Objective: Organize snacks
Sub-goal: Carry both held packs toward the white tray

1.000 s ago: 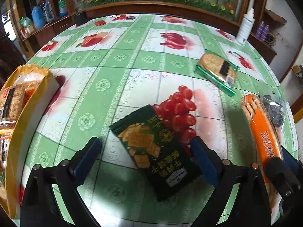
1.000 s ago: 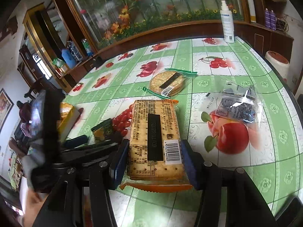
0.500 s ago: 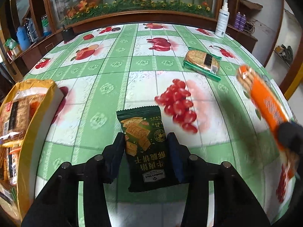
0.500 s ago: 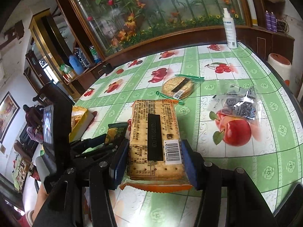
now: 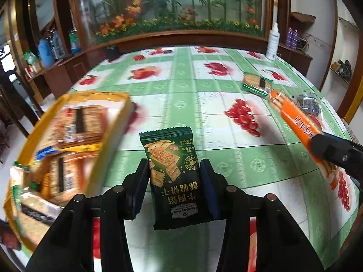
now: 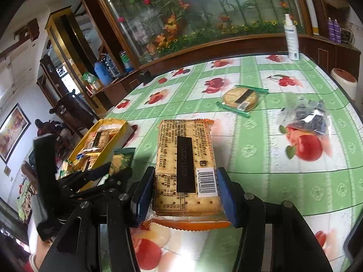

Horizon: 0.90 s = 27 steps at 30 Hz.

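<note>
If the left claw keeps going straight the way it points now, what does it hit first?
Probably nothing soon: the left claw, shut on the green packet, points over bare tablecloth; the yellow box lies off to its left. Depth is unclear.

Left gripper (image 5: 173,182): black two-finger frame with blue pads, jaws closed against both long edges of a dark green foil cracker packet (image 5: 173,174), held level above the table. Right gripper (image 6: 185,191): same build, jaws clamped on a flat clear-wrapped cracker pack with orange ends (image 6: 186,170), barcode side up, held to the right of the left gripper.
</note>
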Tool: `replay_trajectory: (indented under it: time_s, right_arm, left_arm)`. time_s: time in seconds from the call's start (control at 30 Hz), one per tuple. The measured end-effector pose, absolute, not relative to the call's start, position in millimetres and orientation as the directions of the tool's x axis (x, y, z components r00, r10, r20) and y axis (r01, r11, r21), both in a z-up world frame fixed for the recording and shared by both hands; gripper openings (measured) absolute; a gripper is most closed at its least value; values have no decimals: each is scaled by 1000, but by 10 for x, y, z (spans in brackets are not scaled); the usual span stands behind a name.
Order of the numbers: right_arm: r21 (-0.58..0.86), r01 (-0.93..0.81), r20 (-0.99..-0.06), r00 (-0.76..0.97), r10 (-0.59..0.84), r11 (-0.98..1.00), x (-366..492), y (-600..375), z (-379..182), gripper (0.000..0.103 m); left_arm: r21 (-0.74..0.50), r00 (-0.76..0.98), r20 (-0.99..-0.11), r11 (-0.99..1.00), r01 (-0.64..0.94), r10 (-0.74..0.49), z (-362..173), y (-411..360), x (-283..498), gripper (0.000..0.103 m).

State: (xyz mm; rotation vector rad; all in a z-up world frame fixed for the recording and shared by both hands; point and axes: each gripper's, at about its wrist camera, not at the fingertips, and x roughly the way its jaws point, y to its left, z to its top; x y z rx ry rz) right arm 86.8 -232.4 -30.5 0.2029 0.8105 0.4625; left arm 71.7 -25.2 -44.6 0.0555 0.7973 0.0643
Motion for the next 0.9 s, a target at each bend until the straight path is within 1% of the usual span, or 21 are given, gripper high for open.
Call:
replay_trajectory:
  time_s: [0.5,0.9]
  right_arm:
    - [334,-444,-637,544,546,832,616,-1588,-197,55]
    - [323,-522,-643,491,588,789,561,-1085,-174,55]
  left_arm:
    - [85,712,-678,981,-173,184,-325,475,314,44]
    - [60,710,-669,968,-243,220,-302,893,129,44]
